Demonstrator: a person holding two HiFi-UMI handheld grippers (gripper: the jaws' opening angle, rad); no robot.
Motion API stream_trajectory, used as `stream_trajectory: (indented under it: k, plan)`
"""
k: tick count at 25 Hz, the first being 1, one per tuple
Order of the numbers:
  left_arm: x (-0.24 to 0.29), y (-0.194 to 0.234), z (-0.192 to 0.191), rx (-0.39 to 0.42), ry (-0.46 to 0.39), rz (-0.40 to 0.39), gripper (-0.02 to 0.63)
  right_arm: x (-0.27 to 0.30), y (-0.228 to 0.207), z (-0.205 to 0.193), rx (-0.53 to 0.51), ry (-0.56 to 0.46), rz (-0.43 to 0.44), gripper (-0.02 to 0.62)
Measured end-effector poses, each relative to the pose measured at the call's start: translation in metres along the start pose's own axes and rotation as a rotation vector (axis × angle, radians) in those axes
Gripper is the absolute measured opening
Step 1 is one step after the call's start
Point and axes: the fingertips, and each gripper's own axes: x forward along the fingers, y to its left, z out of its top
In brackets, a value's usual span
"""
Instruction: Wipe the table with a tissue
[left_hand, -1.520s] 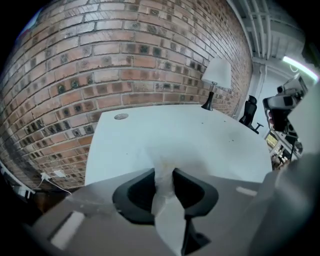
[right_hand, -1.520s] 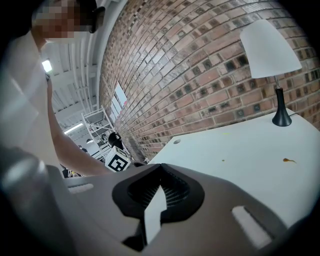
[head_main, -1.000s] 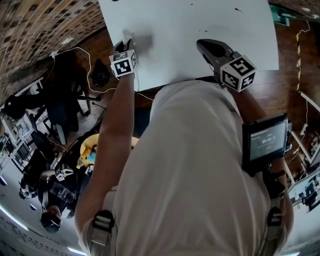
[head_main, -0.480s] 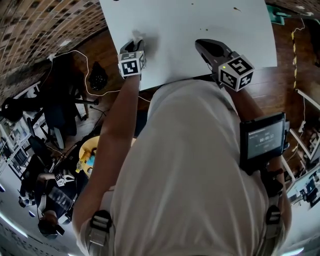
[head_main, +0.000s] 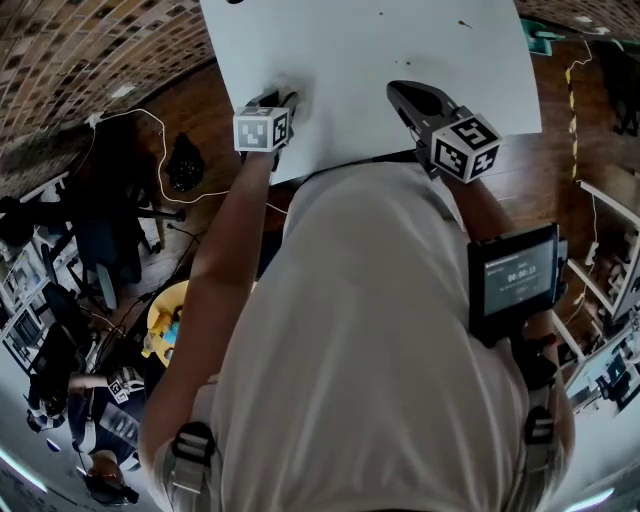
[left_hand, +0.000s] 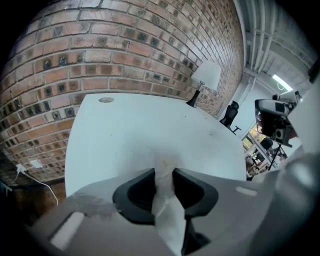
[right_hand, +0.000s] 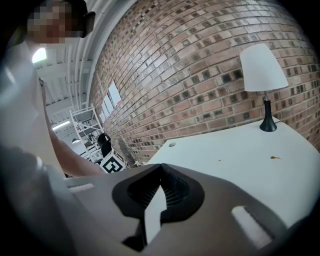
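Left gripper clamps the tissue between its jaws, the tissue's tip against the table near the near left corner. Right gripper is closed and empty, above the near edge.

Tissue on table near front edge, lamp far right

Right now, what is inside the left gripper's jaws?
A white tissue, pinched by the left gripper, with its crumpled end poking out over the white table. The patch of table beneath that end is covered, so whether they touch cannot be seen.
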Motion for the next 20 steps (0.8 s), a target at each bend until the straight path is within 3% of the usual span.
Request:
stream_trajectory:
  k: [5,13,20]
  plan:
    - [-0.001,-0.005,-0.007,-0.032,-0.043,-0.056,0.101,-0.005,0.001,0.006,-0.006,-0.022,-0.017,0.008]
    - [-0.013,-0.019,0.008,-0.040,-0.148,-0.027,0.101,-0.014,-0.015,-0.003,0.021,-0.040,-0.013,0.006]
    - [-0.002,-0.051,0.020,-0.021,-0.158,0.017,0.101,-0.034,-0.045,-0.010,0.026,-0.027,-0.006,0.007]
